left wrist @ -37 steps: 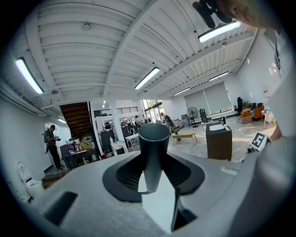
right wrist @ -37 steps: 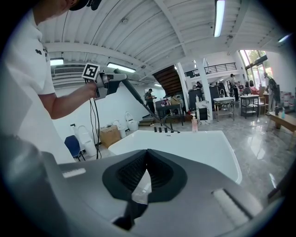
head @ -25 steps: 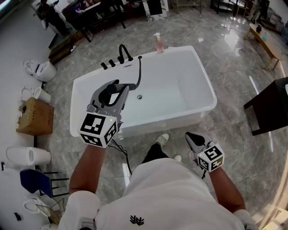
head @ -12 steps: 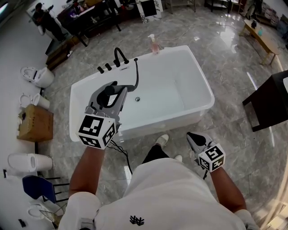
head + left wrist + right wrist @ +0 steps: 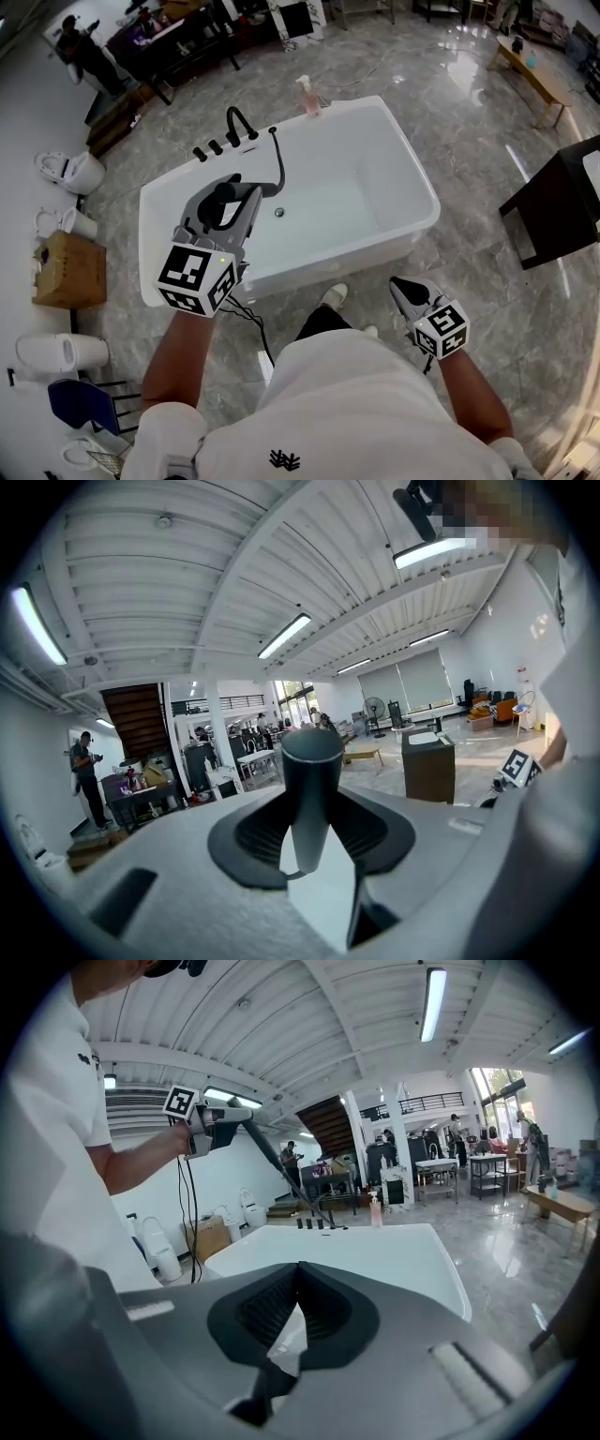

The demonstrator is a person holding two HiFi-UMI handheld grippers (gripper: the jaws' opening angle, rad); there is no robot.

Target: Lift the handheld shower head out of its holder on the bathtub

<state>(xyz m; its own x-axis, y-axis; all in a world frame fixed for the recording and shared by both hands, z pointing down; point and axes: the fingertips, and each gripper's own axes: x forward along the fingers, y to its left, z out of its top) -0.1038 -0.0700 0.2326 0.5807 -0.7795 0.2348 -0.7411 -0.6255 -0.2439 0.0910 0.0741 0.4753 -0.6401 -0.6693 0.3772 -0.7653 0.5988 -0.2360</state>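
Black shower head [image 5: 311, 771] is clamped in the left gripper [image 5: 228, 200]; the right gripper [image 5: 399, 285] is closed on nothing. The hose [image 5: 279, 165] should be raised without being pulled taut.

Bathtub [image 5: 356, 251]: white, smooth, high gloss. Floor [image 5: 469, 112]: grey marbled tile, polished, reflective. Faucet [image 5: 236, 120] and shower head [image 5: 310, 780]: matt black. Left gripper [image 5: 232, 192]: matt grey plastic, ribbed black pads. Box [image 5: 67, 272]: plain brown cardboard. Soap bottle [image 5: 307, 96]: translucent pink plastic.
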